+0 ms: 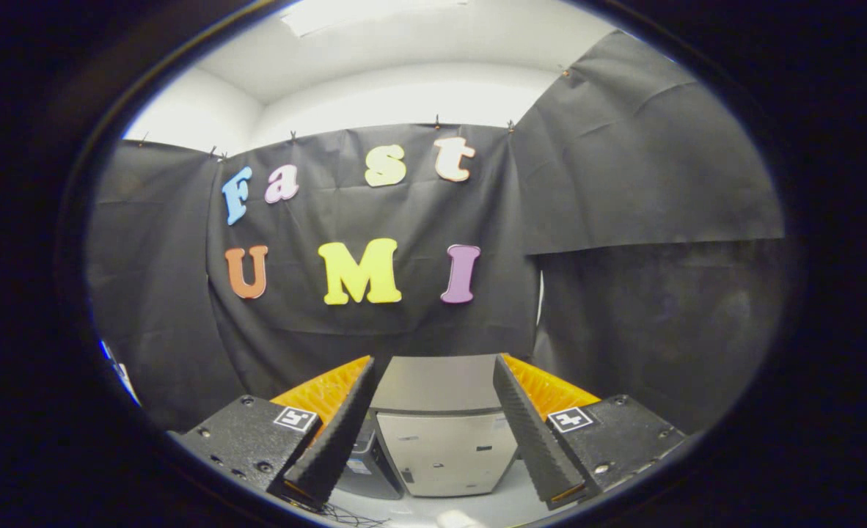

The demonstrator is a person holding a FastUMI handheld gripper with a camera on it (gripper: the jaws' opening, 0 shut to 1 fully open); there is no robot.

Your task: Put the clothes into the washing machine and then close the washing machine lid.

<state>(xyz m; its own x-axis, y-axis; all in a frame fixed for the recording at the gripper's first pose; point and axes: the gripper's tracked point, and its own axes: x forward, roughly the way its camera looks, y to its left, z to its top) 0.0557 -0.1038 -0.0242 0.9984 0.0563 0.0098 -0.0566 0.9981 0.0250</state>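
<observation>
Released and holding nothing, our gripper (433, 381) hovers before the washing machine (444, 440), whose lid position and clothes we cannot make out.

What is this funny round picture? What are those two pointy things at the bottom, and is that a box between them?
The picture comes from a small camera that rides on a hand-held gripper, a grabbing tool a person carries. The lens bends everything, so the picture looks round. The two pointy things are the tool's fingers. They stand apart, so the tool is open, and nothing is held between them. Beyond them, seen through the gap, stands a pale grey box, likely the washing machine, on a light surface. Its raised flat part at the back may be the lid, but I cannot tell for sure. Behind it hangs the booth's black cloth wall. A small white thing shows just below the fingers, too little to name.
</observation>
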